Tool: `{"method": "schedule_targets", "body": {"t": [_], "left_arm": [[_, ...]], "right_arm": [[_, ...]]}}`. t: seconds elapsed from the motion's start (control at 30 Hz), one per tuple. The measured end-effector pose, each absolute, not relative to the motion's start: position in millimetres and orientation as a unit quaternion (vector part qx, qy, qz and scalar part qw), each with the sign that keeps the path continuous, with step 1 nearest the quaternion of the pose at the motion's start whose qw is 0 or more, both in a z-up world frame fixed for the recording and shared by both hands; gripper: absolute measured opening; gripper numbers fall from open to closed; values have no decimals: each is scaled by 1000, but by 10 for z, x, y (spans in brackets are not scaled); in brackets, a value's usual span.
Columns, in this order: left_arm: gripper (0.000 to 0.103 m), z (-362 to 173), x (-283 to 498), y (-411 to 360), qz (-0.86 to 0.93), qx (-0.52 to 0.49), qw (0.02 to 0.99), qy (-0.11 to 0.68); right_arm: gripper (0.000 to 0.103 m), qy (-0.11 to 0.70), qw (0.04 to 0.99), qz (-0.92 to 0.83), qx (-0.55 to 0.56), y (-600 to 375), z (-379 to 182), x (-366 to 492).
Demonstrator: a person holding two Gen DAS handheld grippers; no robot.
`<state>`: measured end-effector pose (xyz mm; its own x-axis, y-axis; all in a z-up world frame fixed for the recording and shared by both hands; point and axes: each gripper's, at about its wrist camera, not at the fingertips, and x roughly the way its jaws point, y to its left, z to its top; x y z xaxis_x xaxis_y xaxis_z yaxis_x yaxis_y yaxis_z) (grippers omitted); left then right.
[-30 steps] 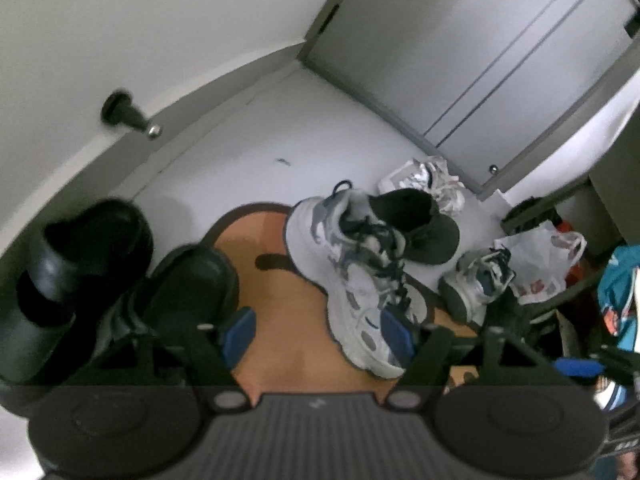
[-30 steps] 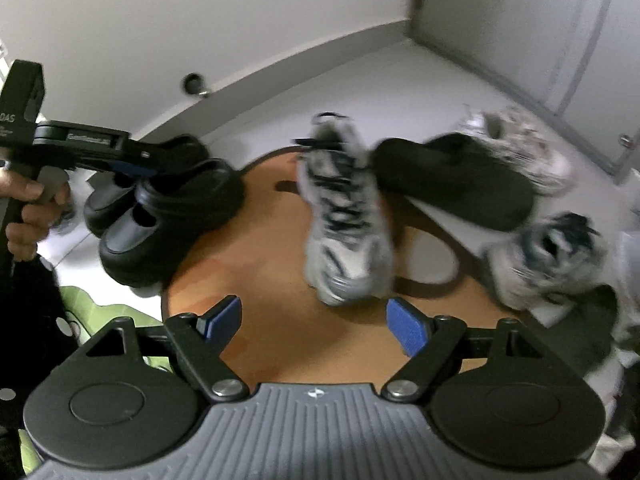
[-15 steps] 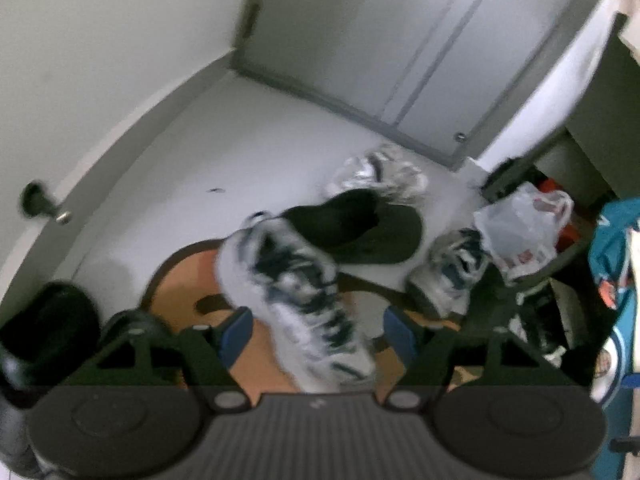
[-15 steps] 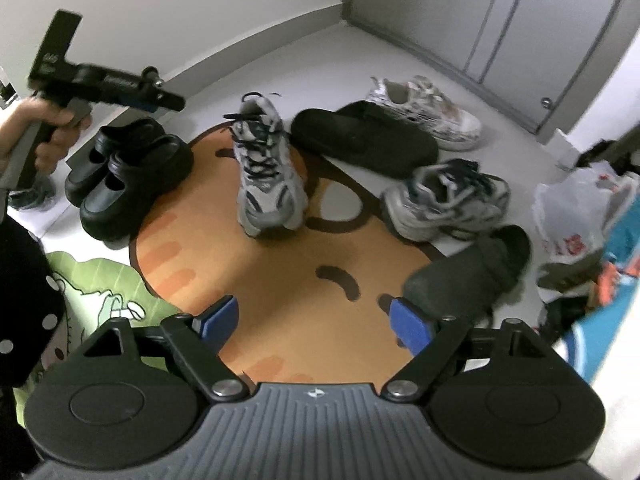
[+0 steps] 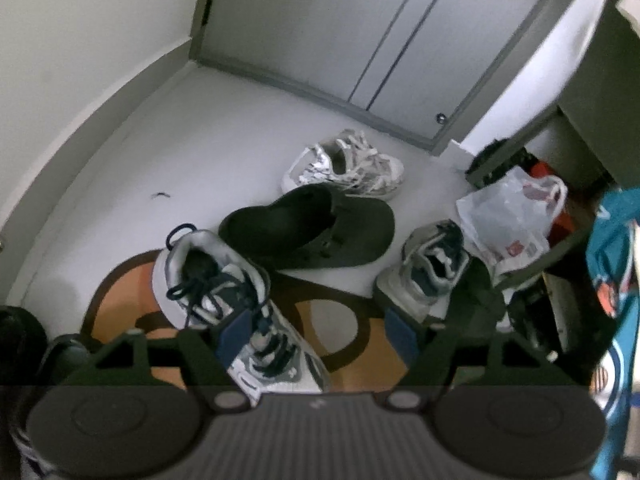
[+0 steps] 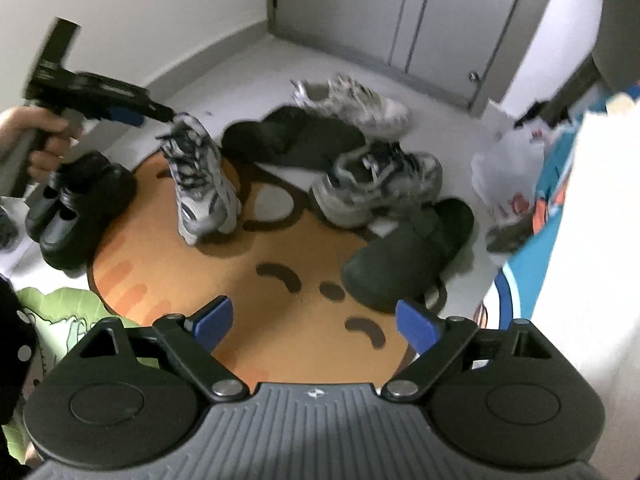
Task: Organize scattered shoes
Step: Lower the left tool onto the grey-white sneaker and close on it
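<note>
Far left: a pair of black clogs stands side by side at the edge of the orange mat, already tidy.
Left hand-held gripper: jaws apart, nothing clamped; the person's hand holds it above the grey laced sneaker, which stands upright on the mat.
Centre: a black slipper lies on the bare floor beyond the mat, with a white patterned sneaker just behind it.
Right hand-held gripper: jaws opening wide, nothing between them, hovering over the near part of the mat.
Right of centre: the matching grey sneaker rests against the second black slipper, the two touching.
Far right: a white plastic bag and other clutter crowd the corner.
Risk: reaching for the right-hand sneaker could drag or tip the slipper leaning on it; a grip on laces alone could let a shoe swing and drop; the bag could snag a finger.
Surface: pale smooth floor with a round cartoon mat, so shoes may slide when nudged.
Room: a narrow entryway, grey double doors at the back, plain walls.
</note>
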<state>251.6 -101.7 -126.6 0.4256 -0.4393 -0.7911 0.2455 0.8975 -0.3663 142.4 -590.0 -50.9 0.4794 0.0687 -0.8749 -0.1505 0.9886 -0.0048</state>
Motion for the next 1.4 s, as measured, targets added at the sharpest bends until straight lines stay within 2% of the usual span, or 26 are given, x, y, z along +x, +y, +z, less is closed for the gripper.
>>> {"method": "schedule_targets", "body": {"t": [0.1, 0.27, 0.57, 0.6, 0.67, 0.9, 1.03, 1.13, 1.27, 1.4], "left_arm": [[76, -1380, 2573, -1035, -202, -79, 853, 476], [74, -1544, 2696, -1026, -188, -71, 847, 492], [76, -1920, 3015, -1158, -184, 32, 843, 504], [77, -1955, 3055, -1143, -185, 23, 841, 508], [84, -2007, 3100, -1124, -187, 19, 838, 513], [87, -2194, 3218, -1011, -189, 16, 831, 524], [78, -2284, 3183, -1025, -215, 29, 827, 519], [75, -2272, 3134, -1031, -230, 37, 827, 512], [55, -2251, 3078, -1052, -247, 52, 827, 503], [41, -2225, 3023, -1085, -256, 59, 832, 489]], "right_arm": [[92, 507, 859, 67, -35, -5888, -522, 1443], [92, 515, 853, 79, -30, -5871, -562, 1478], [92, 524, 847, 83, -28, -5860, -614, 1476], [92, 526, 846, 82, -27, -5863, -630, 1477], [92, 530, 844, 78, -25, -5872, -657, 1487], [92, 537, 840, 72, -29, -5869, -717, 1501], [92, 539, 838, 74, -34, -5856, -723, 1487], [92, 540, 837, 75, -37, -5846, -728, 1477], [92, 542, 836, 76, -42, -5833, -734, 1463], [92, 543, 834, 80, -45, -5830, -763, 1510]]}}
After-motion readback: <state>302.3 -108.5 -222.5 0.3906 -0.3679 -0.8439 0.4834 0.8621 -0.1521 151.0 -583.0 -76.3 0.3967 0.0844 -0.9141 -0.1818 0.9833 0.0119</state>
